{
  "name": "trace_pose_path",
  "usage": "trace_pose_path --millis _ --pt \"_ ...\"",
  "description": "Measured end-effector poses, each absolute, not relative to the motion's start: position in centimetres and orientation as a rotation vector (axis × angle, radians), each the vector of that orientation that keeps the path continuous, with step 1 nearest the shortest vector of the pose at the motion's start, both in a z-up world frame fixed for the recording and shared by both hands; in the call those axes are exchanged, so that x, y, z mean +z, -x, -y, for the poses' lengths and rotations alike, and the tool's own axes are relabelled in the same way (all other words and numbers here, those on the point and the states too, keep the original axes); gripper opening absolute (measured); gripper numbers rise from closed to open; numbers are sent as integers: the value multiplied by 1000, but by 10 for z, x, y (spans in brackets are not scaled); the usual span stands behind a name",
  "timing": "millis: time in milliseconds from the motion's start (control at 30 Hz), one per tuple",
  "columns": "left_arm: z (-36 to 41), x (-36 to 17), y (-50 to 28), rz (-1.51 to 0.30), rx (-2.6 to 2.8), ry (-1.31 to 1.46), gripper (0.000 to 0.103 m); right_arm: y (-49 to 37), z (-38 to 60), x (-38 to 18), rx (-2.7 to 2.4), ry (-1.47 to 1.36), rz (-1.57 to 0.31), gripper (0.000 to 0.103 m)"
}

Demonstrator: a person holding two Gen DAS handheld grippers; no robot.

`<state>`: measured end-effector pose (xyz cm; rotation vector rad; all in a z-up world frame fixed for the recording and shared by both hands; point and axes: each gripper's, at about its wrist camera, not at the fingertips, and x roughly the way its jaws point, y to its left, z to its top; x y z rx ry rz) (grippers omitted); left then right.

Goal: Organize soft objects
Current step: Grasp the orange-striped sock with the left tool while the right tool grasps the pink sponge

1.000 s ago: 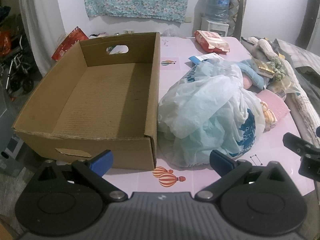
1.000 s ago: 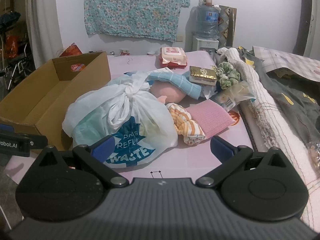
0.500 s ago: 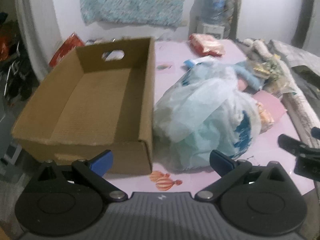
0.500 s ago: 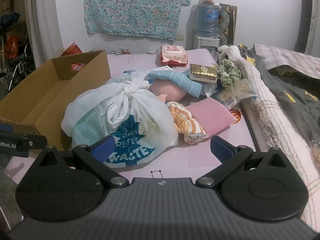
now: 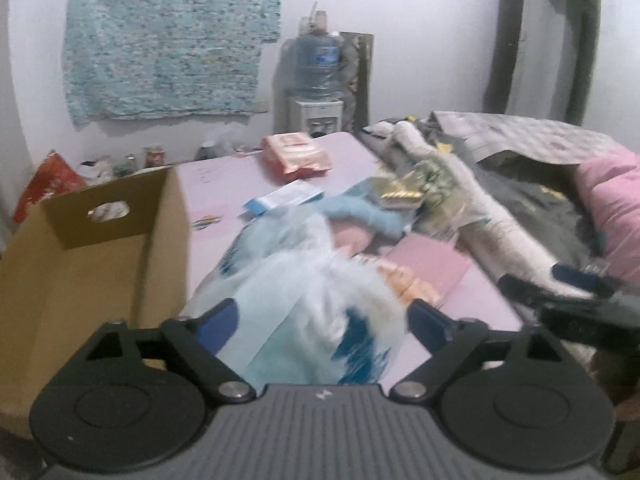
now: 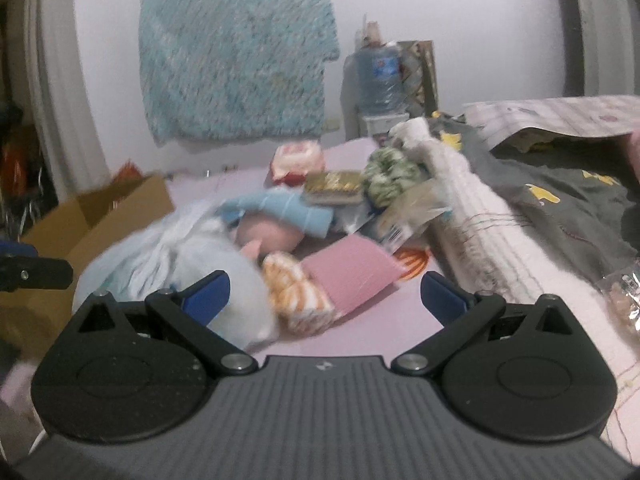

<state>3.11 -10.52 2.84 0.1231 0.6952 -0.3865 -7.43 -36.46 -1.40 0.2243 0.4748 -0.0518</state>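
Gaping wide, both tongs: left tongs (image 5: 322,322) around plastic bag (image 5: 312,304), right tongs (image 6: 324,294) empty.

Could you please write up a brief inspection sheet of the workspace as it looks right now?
Surface: pink table, crowded.
Job's things: white plastic bag beside the open cardboard box; orange striped cloth, pink cloth, blue towel, green scrunchie.
Clutter: wipes pack, gold packet.
Grippers: left gripper open around the bag; right gripper open above the striped cloth.
Cables: nothing seen.
Surroundings: water dispenser, floral wall cloth, bedding on the right.
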Motion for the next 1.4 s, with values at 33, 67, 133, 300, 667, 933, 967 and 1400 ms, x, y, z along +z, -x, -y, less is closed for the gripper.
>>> trace_pose_path --millis 33,67,133,300,667,933,967,1400 --pt "112 32 -39 -709 -402 -114 80 71 371 -16 -58 -230 -474 92" --pt "117 35 -46 -723 -418 -100 75 67 376 -18 -63 -231 -477 83" --pt "134 38 -66 -774 -468 -64 69 59 388 -24 -80 -247 -494 69" --pt "186 24 -112 -932 -579 -43 58 49 406 -43 -79 -316 -544 50" --pt "257 -70 -183 -1260 -496 -112 61 40 437 -67 -149 -364 -570 51" --pt "268 -89 -194 -1245 -444 -196 48 21 457 -73 -156 -415 -562 52" --pt "267 -88 -194 -1239 -444 -193 44 17 458 -72 -150 -416 -560 52" --pt "257 -88 -194 -1226 -476 -145 41 -85 454 -96 -4 -397 -756 45"
